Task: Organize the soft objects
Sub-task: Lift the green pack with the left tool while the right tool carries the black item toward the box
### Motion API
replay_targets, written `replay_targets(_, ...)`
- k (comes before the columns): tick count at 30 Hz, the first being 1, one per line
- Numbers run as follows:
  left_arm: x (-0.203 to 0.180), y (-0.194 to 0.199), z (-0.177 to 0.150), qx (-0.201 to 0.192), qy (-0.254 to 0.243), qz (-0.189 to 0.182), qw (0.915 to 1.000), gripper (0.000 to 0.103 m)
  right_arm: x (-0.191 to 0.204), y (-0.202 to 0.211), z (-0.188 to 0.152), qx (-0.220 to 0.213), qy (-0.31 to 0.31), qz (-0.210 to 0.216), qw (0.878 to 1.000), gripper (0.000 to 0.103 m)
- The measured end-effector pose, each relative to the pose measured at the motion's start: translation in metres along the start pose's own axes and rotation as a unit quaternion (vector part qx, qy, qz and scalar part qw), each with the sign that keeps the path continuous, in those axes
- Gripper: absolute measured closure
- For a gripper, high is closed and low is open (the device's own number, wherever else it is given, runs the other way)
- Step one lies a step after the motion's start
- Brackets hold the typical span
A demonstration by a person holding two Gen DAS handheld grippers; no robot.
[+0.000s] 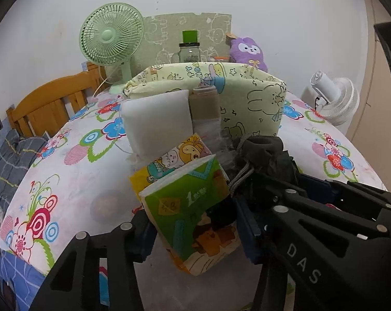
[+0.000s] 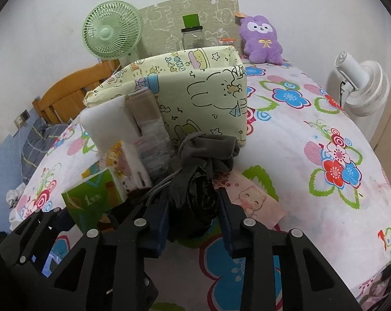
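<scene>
While both grippers clench their loads on the flowered bed [image 2: 312, 119], the stock reads left to right:
Green fan [image 2: 109, 33]: upright at the bed's far left corner.
Tissue pack [image 1: 192, 217]: green, tilted, clamped between the left gripper's [image 1: 195, 230] pads, near the front edge.
Yellow pack [image 1: 174, 158]: just behind the tissue pack.
Foam block [image 1: 156, 121]: white, leaning on the fabric bin's [image 2: 203, 98] front wall.
Beige roll [image 1: 205, 103]: beside the foam, against the bin.
Black bag [image 2: 195, 204]: crumpled, squeezed by the right gripper [image 2: 194, 223]; grey drawstring pouch [image 2: 211, 150] touching above.
Pink cloth [image 2: 249, 197]: flat, right of the bag.
Purple plush [image 2: 262, 39]: at the wall.
White fan [image 2: 361, 85]: off the bed's right.
</scene>
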State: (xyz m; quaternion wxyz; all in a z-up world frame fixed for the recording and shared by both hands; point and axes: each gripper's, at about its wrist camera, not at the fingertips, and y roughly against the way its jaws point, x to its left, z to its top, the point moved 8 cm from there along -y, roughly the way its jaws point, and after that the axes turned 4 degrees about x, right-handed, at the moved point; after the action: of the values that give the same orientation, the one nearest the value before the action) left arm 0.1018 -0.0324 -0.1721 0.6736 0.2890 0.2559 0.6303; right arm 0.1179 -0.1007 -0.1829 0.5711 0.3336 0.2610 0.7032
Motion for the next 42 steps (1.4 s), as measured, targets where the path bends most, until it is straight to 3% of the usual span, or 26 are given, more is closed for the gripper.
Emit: replay_targets(42,-0.013,0.043,0.092,-0.052,-0.002,-0.047,0.9976,0.05,-0.008,0.074,0.08,-0.09,-0.021,-0.03,0.995,0.074)
